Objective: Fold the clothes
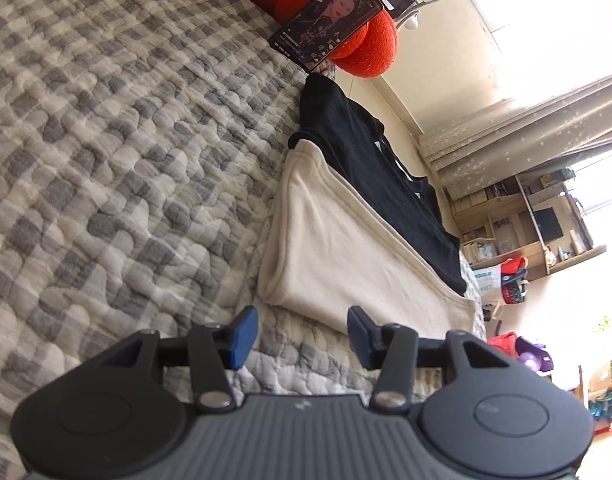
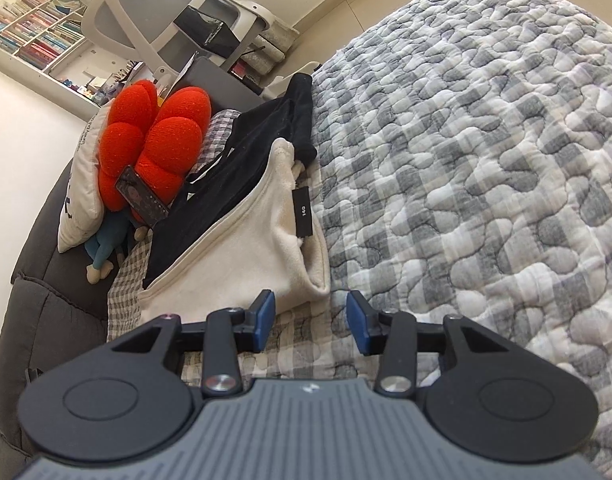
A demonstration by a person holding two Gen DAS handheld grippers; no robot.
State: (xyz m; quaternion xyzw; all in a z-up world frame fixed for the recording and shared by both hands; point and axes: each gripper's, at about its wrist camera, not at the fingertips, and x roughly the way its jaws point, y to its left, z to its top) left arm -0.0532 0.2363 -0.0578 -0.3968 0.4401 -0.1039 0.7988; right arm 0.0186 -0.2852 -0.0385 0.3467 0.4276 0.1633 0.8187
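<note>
A folded cream garment [image 1: 338, 252] lies on the grey checked quilt [image 1: 126, 152], with a folded black garment [image 1: 370, 160] just beyond it. My left gripper [image 1: 302, 332] is open and empty, just short of the cream garment's near edge. In the right wrist view the cream garment [image 2: 246, 248] shows a black size tag [image 2: 304, 212], and the black garment [image 2: 242, 160] lies behind it. My right gripper [image 2: 310, 320] is open and empty, just short of the cream garment's near corner.
A red flower cushion [image 2: 154, 136] with a phone [image 2: 142, 198] leaning on it sits at the bed's head beside a white pillow [image 2: 84, 184] and a blue plush toy [image 2: 106, 248]. A dark headboard [image 2: 38, 300] and a white office chair [image 2: 178, 12] stand beyond. The quilt [image 2: 486, 160] spreads wide.
</note>
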